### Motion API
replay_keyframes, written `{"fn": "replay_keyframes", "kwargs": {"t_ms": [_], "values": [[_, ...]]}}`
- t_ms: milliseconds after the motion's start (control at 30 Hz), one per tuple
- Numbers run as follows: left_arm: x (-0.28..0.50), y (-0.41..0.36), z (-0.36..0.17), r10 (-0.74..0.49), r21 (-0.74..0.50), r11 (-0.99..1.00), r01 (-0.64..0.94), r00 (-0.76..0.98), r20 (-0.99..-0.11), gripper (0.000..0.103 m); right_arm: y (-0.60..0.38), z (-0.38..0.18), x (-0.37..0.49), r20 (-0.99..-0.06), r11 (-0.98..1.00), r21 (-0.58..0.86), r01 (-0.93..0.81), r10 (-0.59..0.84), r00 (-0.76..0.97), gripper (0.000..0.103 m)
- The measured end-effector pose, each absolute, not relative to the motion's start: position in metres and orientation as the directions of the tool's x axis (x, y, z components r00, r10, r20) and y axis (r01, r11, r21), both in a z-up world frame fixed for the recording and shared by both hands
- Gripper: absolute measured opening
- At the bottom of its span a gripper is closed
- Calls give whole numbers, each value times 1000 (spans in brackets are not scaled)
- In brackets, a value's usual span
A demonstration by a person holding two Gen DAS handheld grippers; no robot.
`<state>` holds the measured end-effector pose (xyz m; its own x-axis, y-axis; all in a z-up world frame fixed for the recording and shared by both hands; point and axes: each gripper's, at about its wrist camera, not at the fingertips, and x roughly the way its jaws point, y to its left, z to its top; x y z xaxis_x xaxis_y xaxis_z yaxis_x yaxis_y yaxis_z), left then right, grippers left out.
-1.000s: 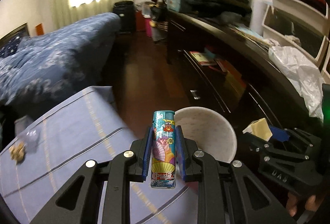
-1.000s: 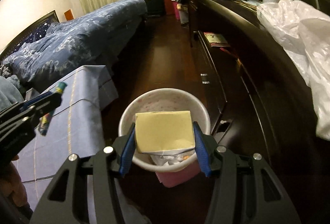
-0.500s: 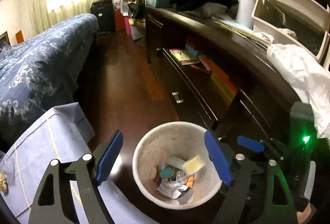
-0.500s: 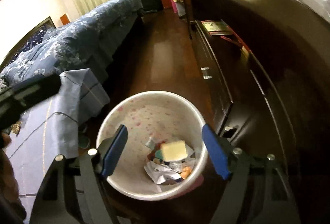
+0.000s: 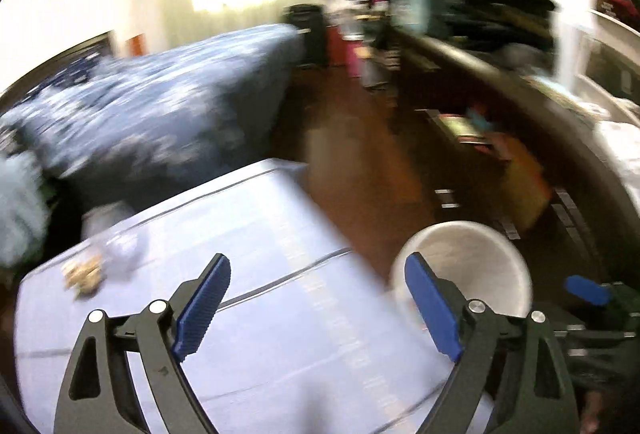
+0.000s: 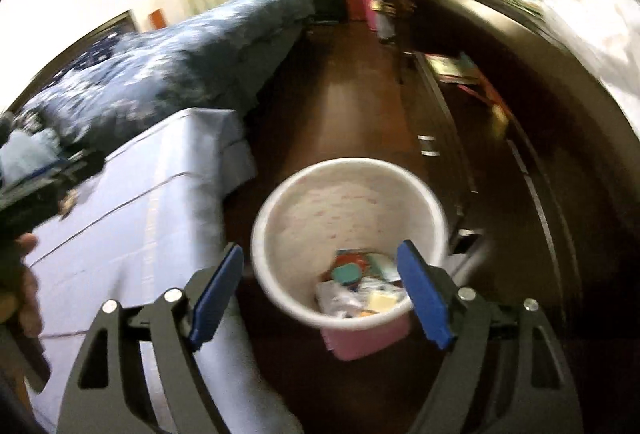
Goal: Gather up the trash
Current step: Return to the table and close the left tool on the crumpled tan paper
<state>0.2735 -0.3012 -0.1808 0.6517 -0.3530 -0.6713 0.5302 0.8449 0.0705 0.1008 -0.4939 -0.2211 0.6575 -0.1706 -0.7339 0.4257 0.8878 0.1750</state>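
Left wrist view shows the left gripper (image 5: 318,304) wide open and empty, like the right gripper (image 6: 320,292), while small crumbly trash (image 5: 83,273), lower left on the table (image 5: 280,314), looks light, needing a gentle pinch around its middle.

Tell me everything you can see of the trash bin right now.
The trash bin is a round, open-topped bucket, white inside with faint pink specks and pink outside near its base; it looks like plastic. It stands upright on the dark wood floor, between the cloth-covered table and the dark cabinet. Mixed trash lies at its bottom, including a teal piece and a pale yellow one. Neither open tool touches it.
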Motion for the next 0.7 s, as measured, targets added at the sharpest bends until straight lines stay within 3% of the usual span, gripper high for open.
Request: {"fn": "replay_keyframes", "kwargs": {"t_ms": [167,367,700], "values": [[306,-223,-195,-199,103,924,369,691,-695,89,-435,-204,116,-720,941,173,290,-79,689,81],[358,-136,-213,-104,38,981,191,678,-728,89,-384,-194,134,-723,969,167,180,-4,690,81],[428,-99,-238,-67,79,979,190,657,-751,89,-340,-182,163,-727,983,159,92,54,684,81]]}}
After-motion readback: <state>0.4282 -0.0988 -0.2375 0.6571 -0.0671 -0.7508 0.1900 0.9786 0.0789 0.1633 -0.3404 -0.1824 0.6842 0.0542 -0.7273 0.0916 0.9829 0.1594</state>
